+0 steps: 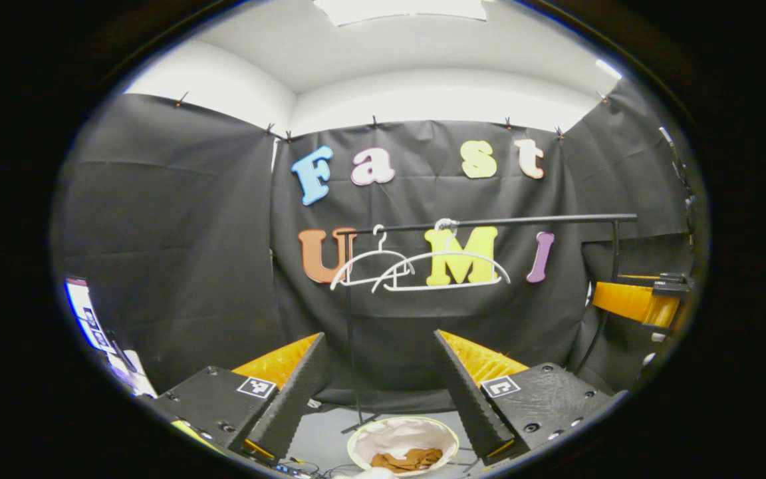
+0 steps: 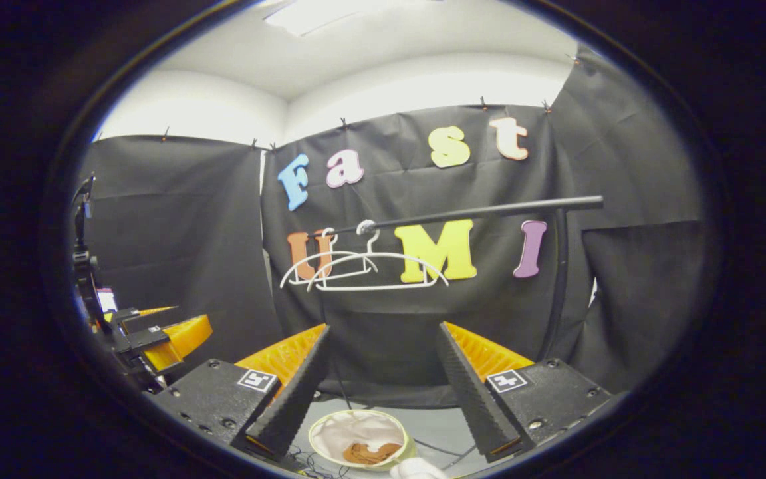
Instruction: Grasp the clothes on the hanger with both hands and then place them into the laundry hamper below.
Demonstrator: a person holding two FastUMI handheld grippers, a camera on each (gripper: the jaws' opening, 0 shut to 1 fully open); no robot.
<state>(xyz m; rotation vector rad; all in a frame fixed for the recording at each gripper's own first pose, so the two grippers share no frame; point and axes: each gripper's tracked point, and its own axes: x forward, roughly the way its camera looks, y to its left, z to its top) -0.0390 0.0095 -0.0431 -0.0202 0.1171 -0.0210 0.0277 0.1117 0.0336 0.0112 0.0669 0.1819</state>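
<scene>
Black cloth walls close in the booth, and across the far side runs a dark clothes rail (image 1: 489, 221) with two bare white hangers (image 1: 446, 269) hooked on it, nothing draped over either. Below the rail, on the grey floor, stands a round white laundry hamper (image 1: 401, 444) with a brown garment (image 1: 407, 459) already lying crumpled in its bottom. The left hand-held gripper (image 1: 380, 392) has its fingers spread wide with nothing between them, and the hamper sits low and straight ahead through that gap, near and below. The right hand-held gripper (image 2: 383, 392) is likewise spread and empty, with the hamper (image 2: 361, 439) low and slightly to the left of its centre line. Both point toward the rail, whose long axis runs left to right above them. Judging by the bare hangers and the cloth in the hamper, the placing looks done; neither gripper seems clearly nearer the hamper.
</scene>
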